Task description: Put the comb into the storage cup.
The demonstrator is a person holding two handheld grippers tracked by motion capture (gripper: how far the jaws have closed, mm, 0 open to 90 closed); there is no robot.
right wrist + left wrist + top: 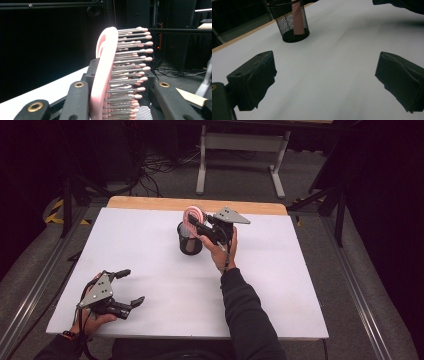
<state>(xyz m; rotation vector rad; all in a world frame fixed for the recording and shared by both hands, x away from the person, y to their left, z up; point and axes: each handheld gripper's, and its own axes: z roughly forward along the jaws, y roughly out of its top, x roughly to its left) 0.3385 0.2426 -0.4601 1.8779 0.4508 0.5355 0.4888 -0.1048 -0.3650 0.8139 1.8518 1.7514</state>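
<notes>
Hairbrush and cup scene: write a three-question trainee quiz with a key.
1. True or false: the hairbrush lies flat on the table.
2. Which tongs grip it: A left tongs, B right tongs?
3. Fill in: the brush handle stands inside the black mesh ____.

Key: 1 false, it stands upright in the cup; 2 B; 3 cup.

- No text, label, brand, number or sign can be read in any view.
- The pink hairbrush (107, 75), the black mesh cup (290, 22) and the white table (150, 245) carry no legible markings.
</notes>
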